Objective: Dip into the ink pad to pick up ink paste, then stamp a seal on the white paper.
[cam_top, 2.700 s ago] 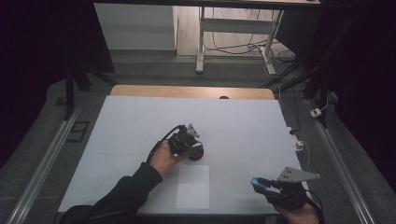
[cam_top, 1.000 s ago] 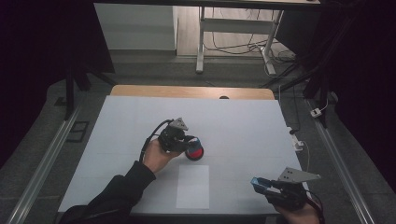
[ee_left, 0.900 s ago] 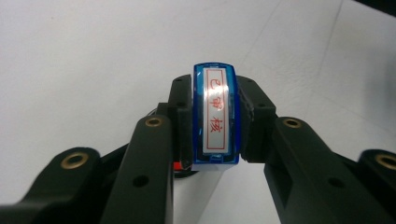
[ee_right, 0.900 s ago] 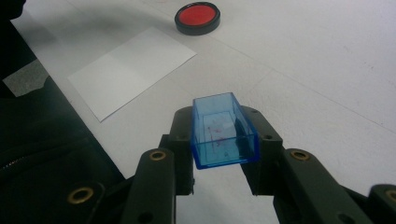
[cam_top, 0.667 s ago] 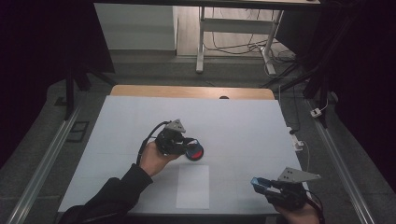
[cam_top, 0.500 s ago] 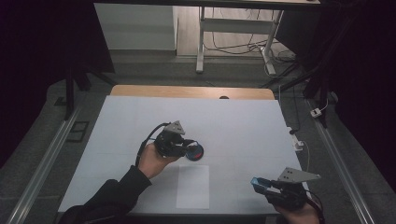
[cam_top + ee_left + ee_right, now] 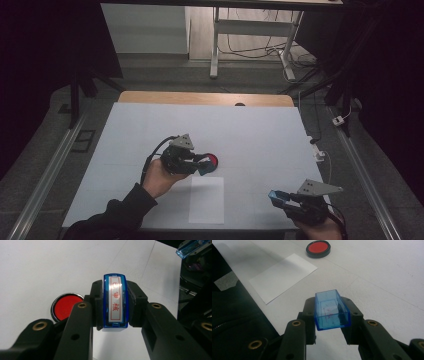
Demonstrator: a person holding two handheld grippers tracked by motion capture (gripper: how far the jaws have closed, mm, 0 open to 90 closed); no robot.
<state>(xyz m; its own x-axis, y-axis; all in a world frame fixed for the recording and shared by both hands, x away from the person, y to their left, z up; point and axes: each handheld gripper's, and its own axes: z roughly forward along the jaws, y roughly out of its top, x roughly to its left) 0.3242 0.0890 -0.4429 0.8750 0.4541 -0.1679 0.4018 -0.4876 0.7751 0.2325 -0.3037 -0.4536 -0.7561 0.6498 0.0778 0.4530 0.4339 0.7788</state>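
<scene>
Shifted rightward, left tongs (image 7: 204,165) hold stamp (image 7: 115,302) beside ink pad (image 7: 212,160).

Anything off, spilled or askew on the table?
Nothing stands out. The stamp sits square in the left gripper, its blue cap in the right gripper; ink pad open, no spills; paper sheet flat.

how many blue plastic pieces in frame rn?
2. The blue stamp is clamped in the left gripper, just beside the red ink pad. The blue cap is clamped in the right gripper, near the table's front right corner. None seems hidden.
</scene>
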